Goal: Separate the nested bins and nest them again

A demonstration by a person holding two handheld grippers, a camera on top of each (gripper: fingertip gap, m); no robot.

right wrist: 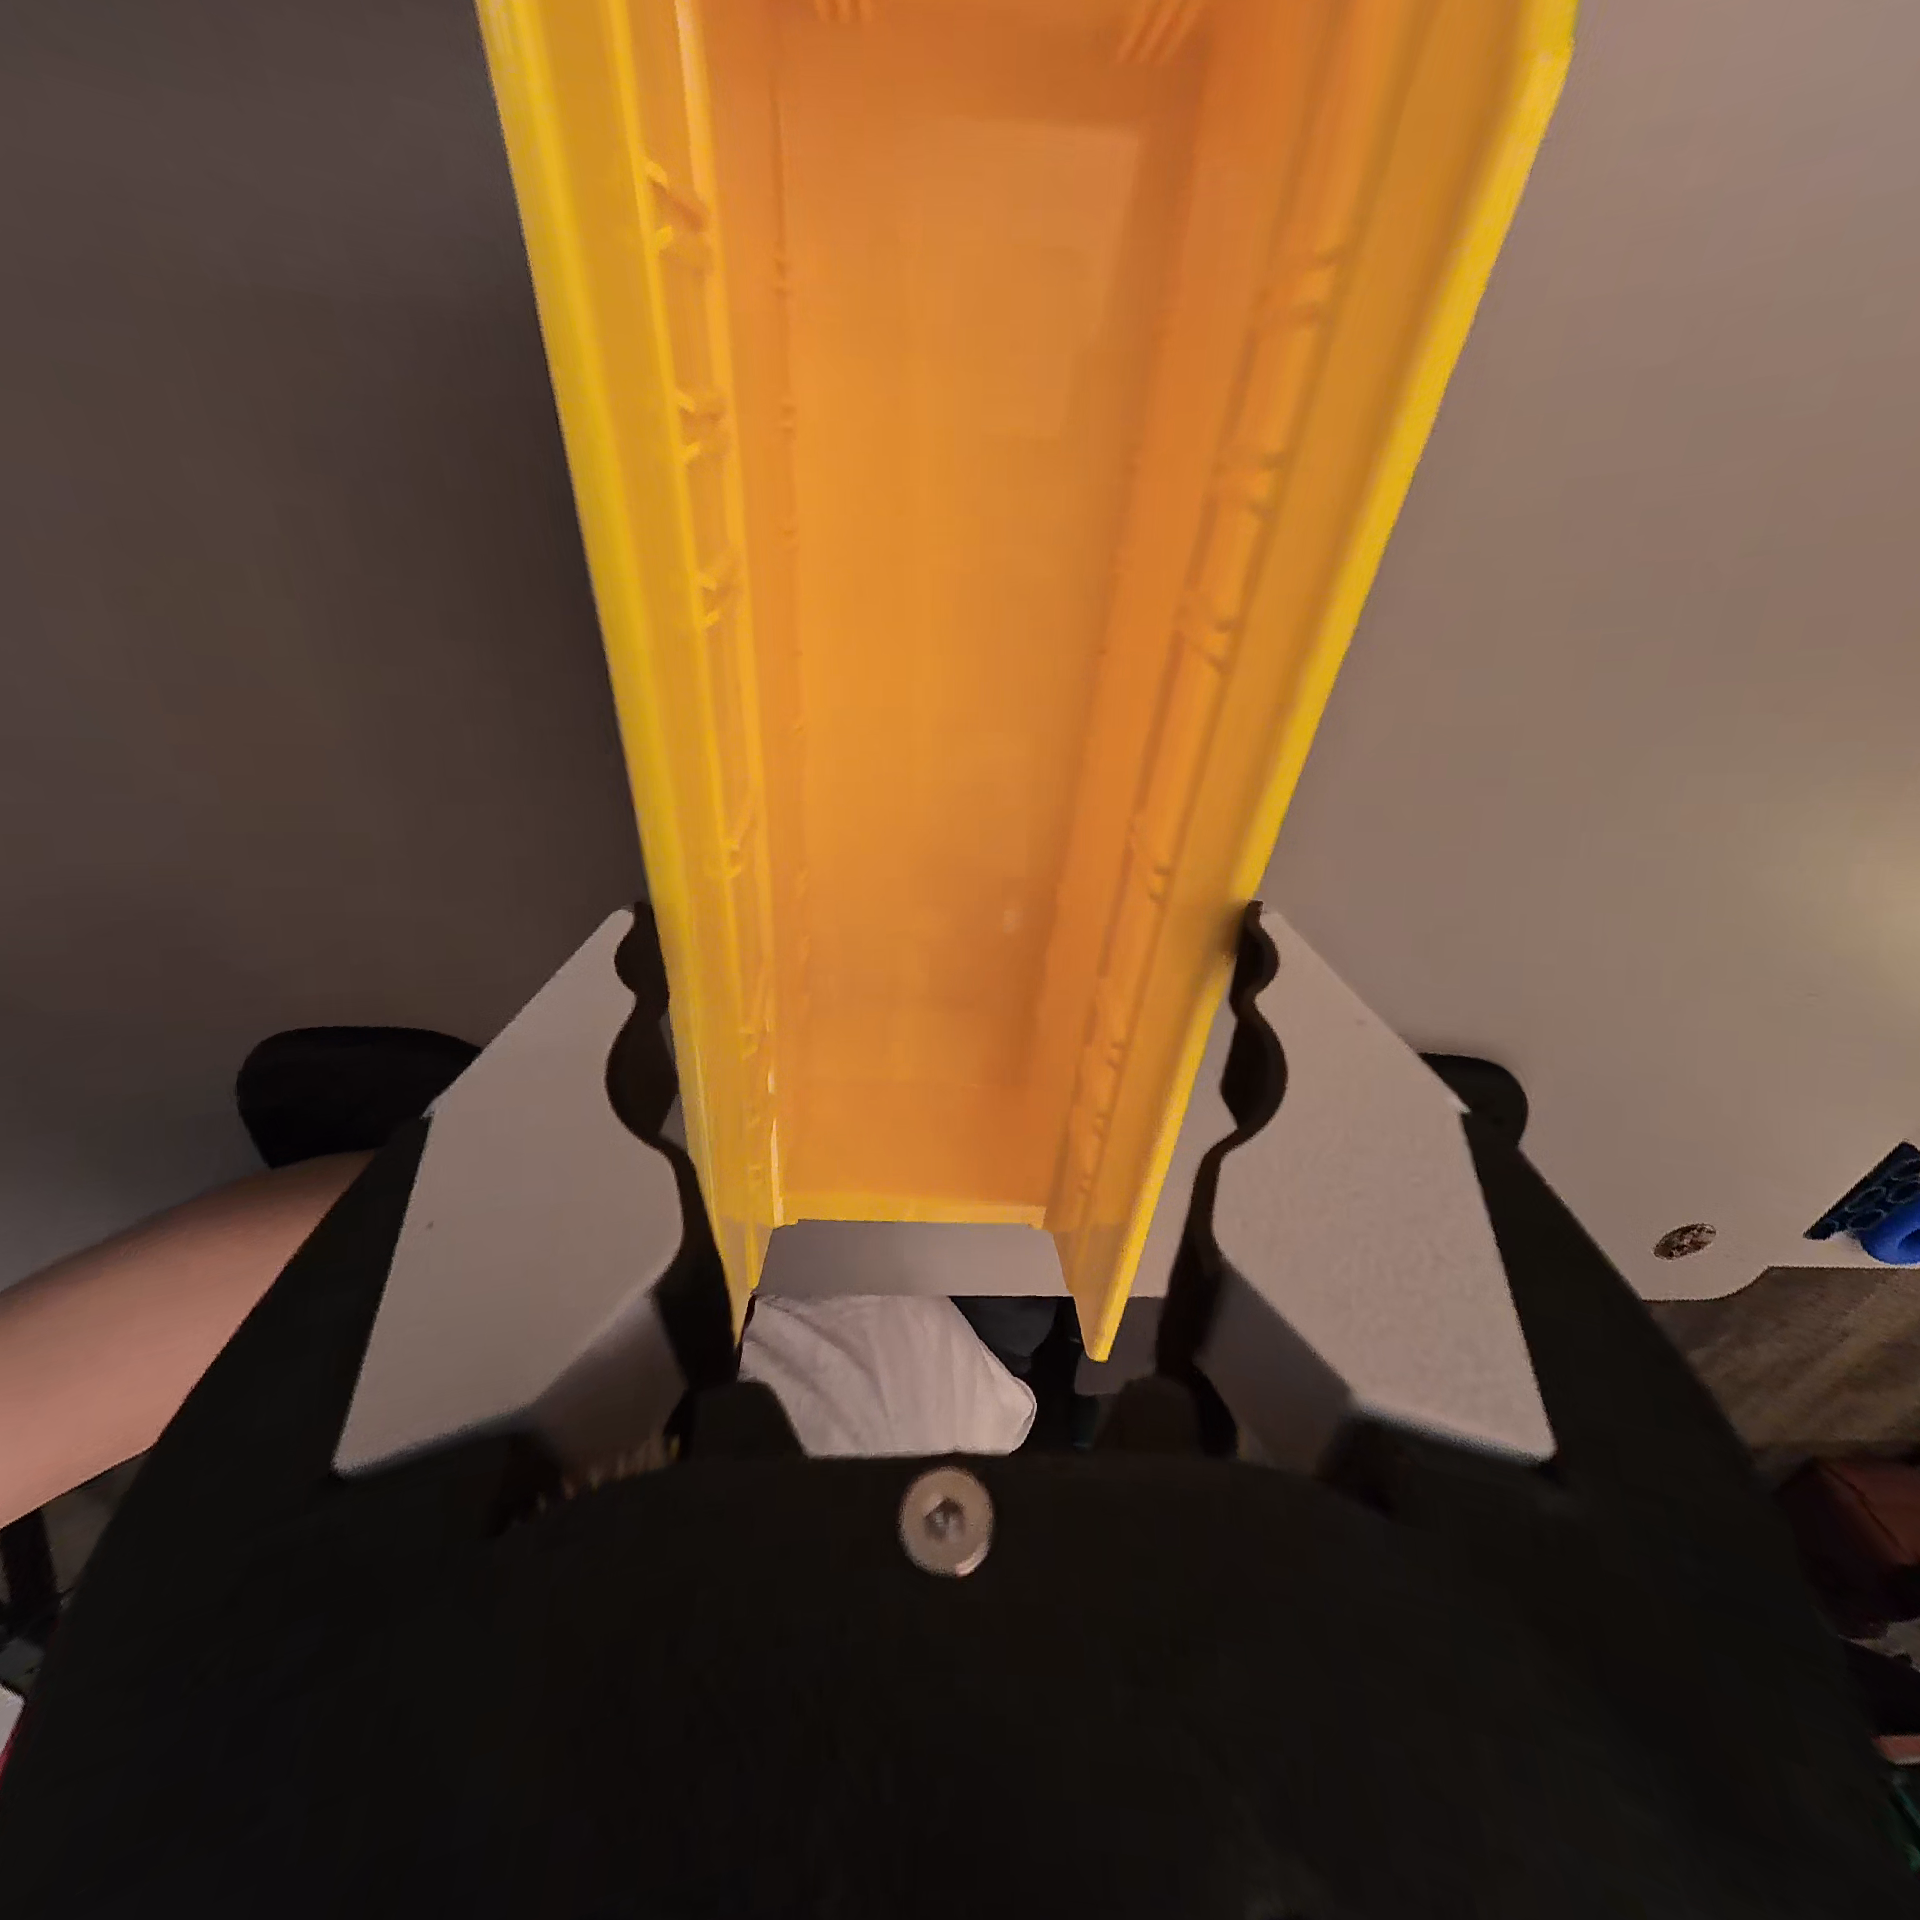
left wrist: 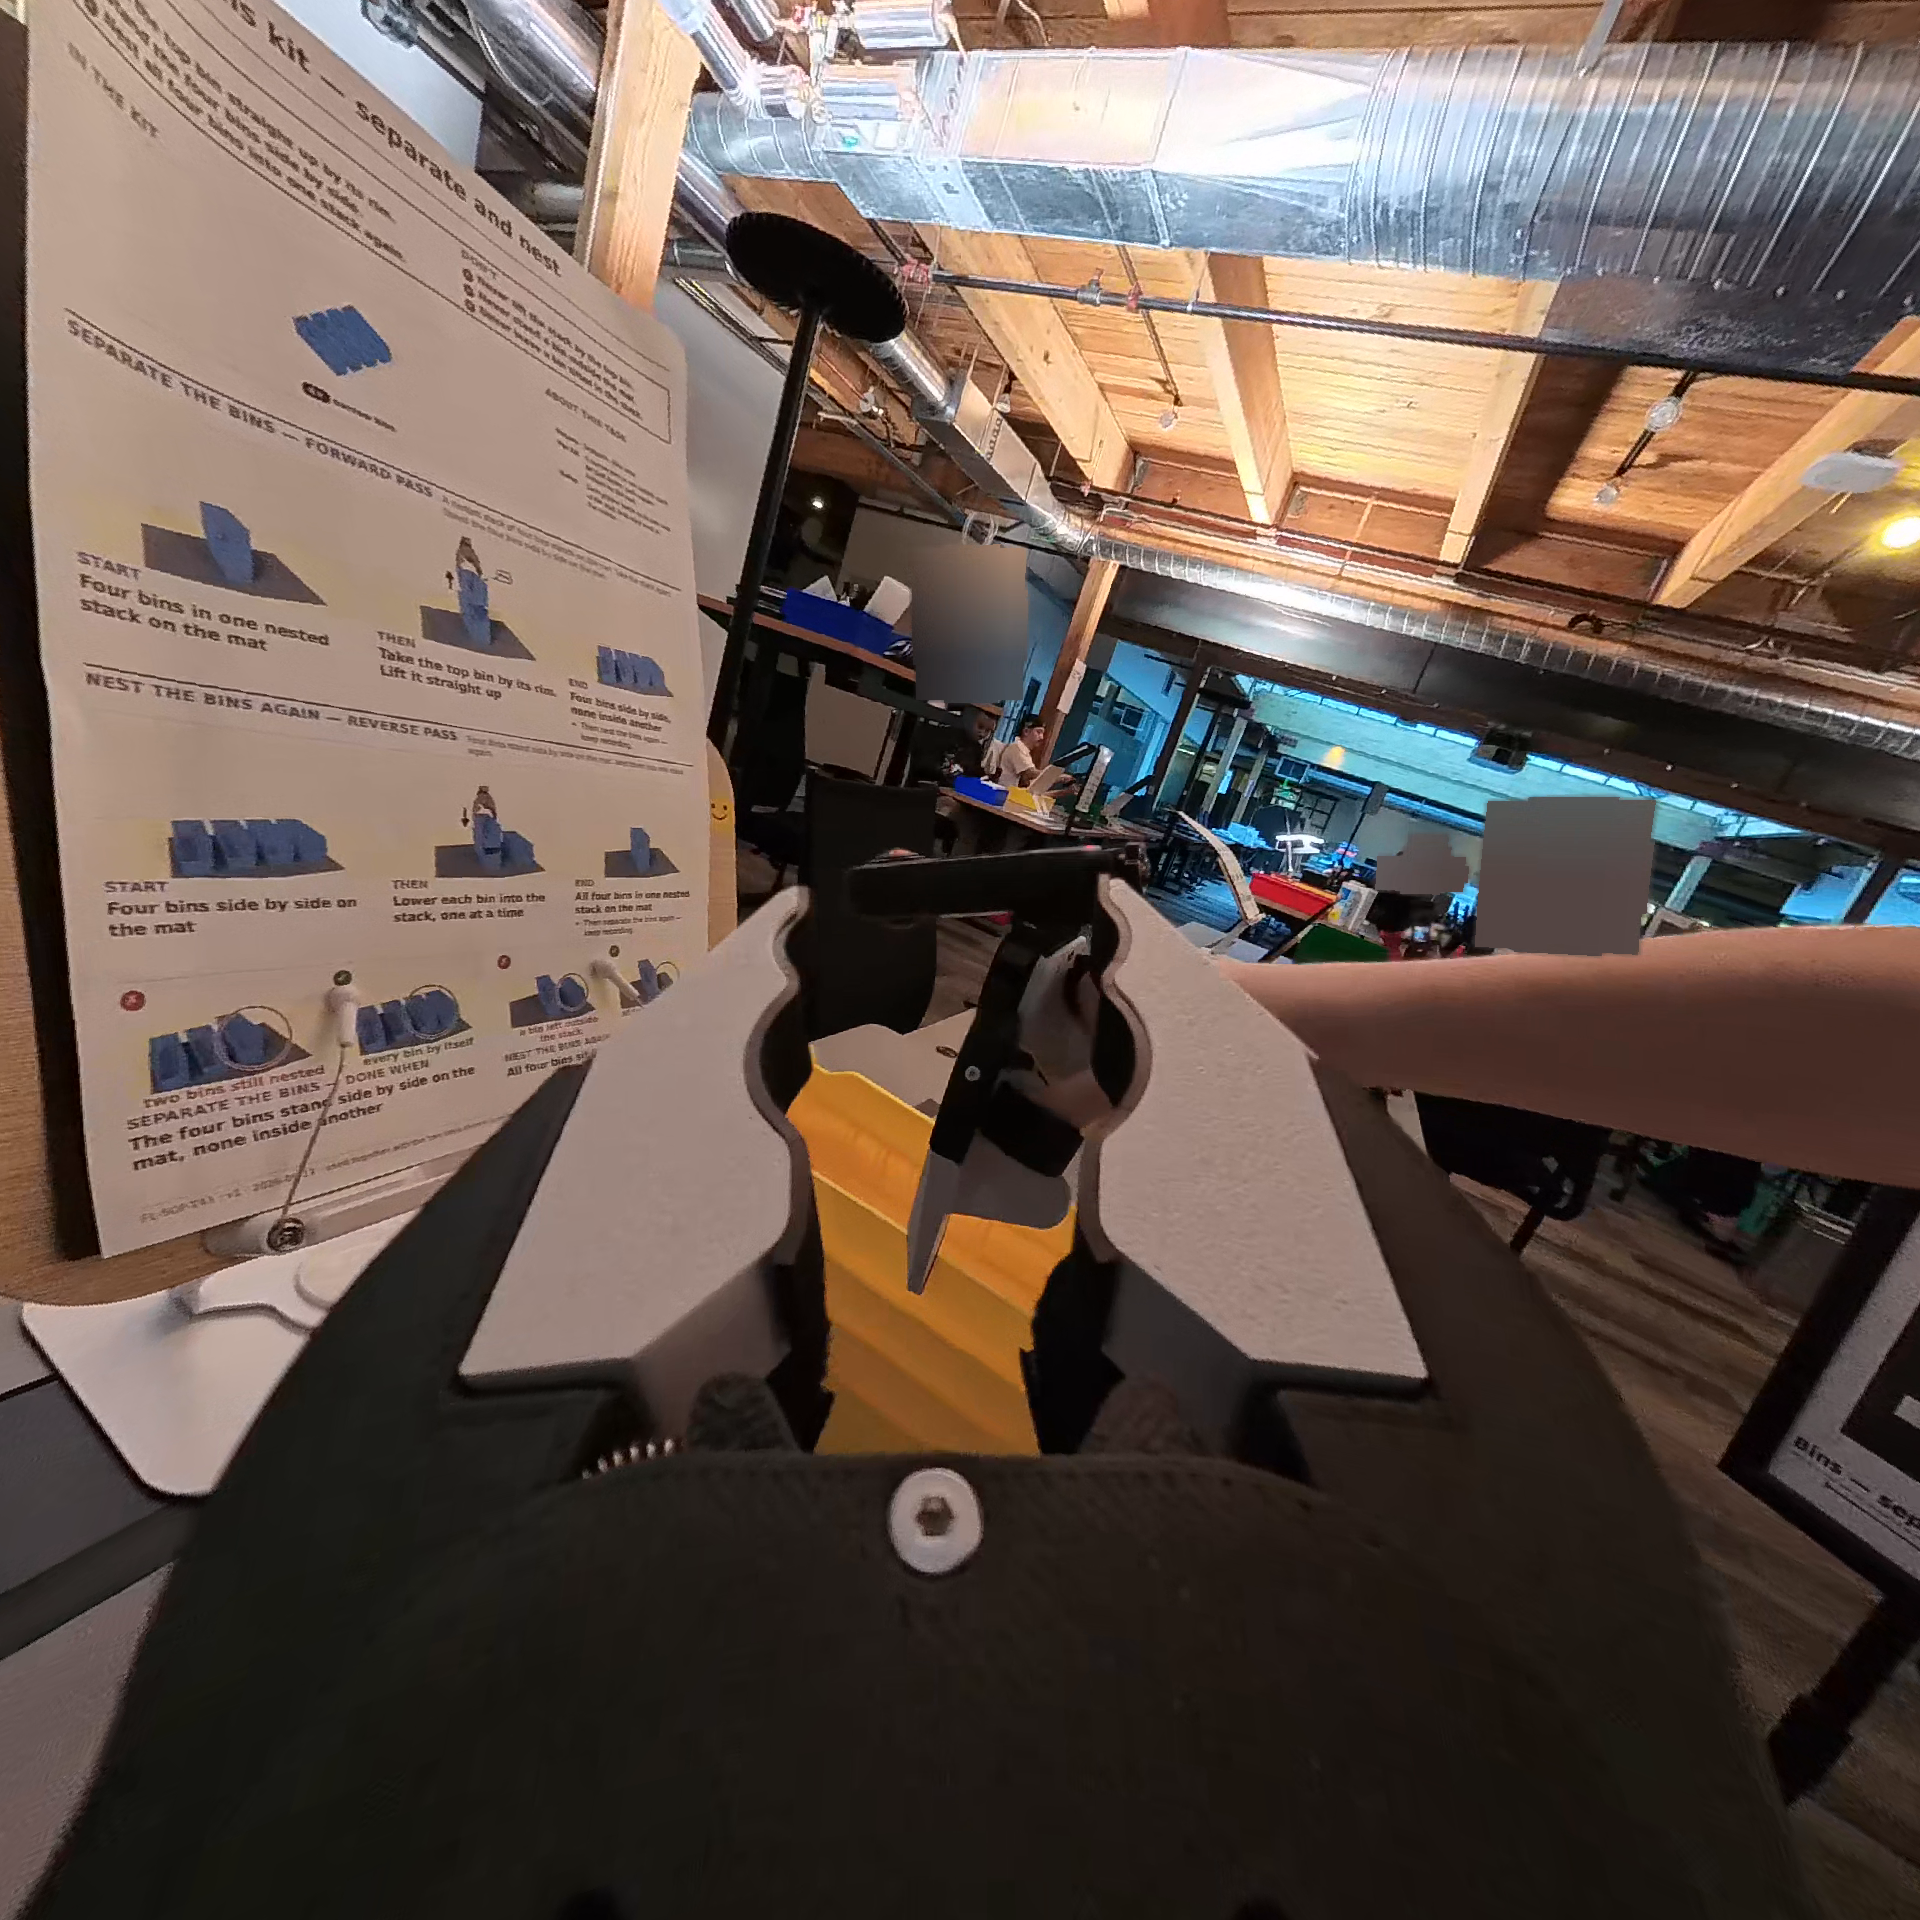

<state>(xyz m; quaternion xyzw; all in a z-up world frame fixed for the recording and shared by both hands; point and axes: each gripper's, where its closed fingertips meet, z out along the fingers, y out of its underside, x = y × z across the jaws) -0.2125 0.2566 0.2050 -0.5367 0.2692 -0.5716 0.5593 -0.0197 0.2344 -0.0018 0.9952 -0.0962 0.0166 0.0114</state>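
A yellow bin [right wrist: 987, 582] runs lengthwise away from my right gripper [right wrist: 945, 914]. That gripper is shut across the bin's width, with a pad pressed on each long side wall near its near end. In the left wrist view, stepped yellow bin plastic [left wrist: 925, 1340] fills the gap deep between the fingers of my left gripper [left wrist: 956, 894], and both fingers lie against it. The fingertips themselves stand clear of it. The right gripper [left wrist: 966, 1195] shows just beyond, reaching down onto the yellow plastic. I cannot tell how many bins are nested.
A printed instruction sheet [left wrist: 343, 623] stands at the left on a white board [left wrist: 156, 1382]. A person's forearm [left wrist: 1558, 1039] reaches in from the right. A pale tabletop [right wrist: 1558, 623] lies under the bin, with a blue item [right wrist: 1870, 1205] at its right edge. A black chair [right wrist: 332, 1091] is at the left.
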